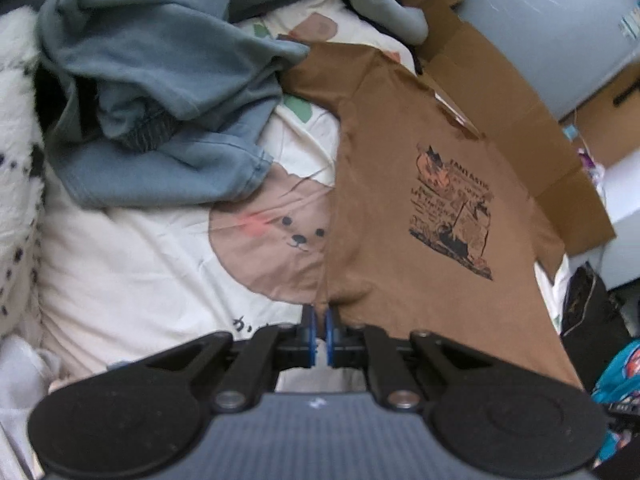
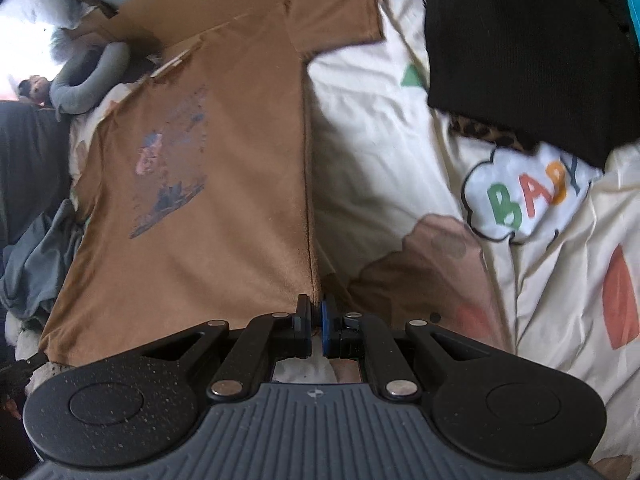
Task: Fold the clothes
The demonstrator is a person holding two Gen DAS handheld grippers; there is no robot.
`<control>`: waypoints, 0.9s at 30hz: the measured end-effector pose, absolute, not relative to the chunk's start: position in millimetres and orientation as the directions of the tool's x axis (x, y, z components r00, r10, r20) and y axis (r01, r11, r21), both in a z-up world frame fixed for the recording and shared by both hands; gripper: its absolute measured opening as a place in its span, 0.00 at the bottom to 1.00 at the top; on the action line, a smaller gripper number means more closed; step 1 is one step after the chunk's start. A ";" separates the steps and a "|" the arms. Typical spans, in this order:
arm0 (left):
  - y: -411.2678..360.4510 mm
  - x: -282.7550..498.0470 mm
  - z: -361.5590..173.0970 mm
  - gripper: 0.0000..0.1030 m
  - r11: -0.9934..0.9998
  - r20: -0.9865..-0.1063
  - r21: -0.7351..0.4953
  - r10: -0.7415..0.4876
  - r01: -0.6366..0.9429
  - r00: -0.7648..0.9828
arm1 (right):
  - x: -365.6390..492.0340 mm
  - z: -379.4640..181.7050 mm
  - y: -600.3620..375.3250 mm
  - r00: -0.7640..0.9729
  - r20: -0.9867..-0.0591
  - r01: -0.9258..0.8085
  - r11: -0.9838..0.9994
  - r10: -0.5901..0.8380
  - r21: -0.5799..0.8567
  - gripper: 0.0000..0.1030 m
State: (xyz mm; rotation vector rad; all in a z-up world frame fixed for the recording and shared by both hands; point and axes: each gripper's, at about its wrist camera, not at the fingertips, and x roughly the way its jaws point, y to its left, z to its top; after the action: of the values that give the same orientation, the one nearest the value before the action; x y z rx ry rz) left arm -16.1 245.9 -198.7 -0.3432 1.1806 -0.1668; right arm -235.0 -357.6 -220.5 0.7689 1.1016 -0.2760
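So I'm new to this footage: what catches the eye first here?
A brown T-shirt with a dark print lies spread on a cream cartoon bedsheet, its two bottom corners pinched by the left gripper and right gripper. A crumpled blue garment sits beside it to the left, and a black garment lies on the right.

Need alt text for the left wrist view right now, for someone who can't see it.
The left gripper is shut on the bottom corner of a brown printed T-shirt spread over a cream cartoon bedsheet. Crumpled blue-grey clothes lie beyond on the left.
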 end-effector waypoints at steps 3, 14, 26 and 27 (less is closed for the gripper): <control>252.9 -18.5 -210.6 0.04 0.936 -0.887 -0.344 -0.296 -0.079 0.355 | -236.9 -221.5 -358.3 0.438 -0.885 0.564 0.718 0.158 0.407 0.02; 265.4 -24.5 -306.0 0.04 0.931 -0.941 -0.301 -0.255 -0.204 0.224 | -239.6 -291.0 -352.6 0.328 -0.931 0.639 0.689 0.158 0.342 0.02; 254.5 -17.9 -335.5 0.17 0.975 -0.966 -0.218 -0.208 -0.047 0.156 | -233.6 -336.1 -349.0 0.257 -0.946 0.616 0.722 0.196 0.317 0.06; 253.0 -17.5 -332.6 0.29 0.978 -0.967 -0.209 -0.203 -0.024 0.155 | -233.7 -335.2 -348.7 0.251 -0.937 0.583 0.734 0.243 0.347 0.06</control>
State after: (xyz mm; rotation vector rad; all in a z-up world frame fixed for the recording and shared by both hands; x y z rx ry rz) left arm -17.5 253.0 -332.6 -0.1909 1.4123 -0.1292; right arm -233.7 -348.7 -335.2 0.7630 1.3305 -0.2654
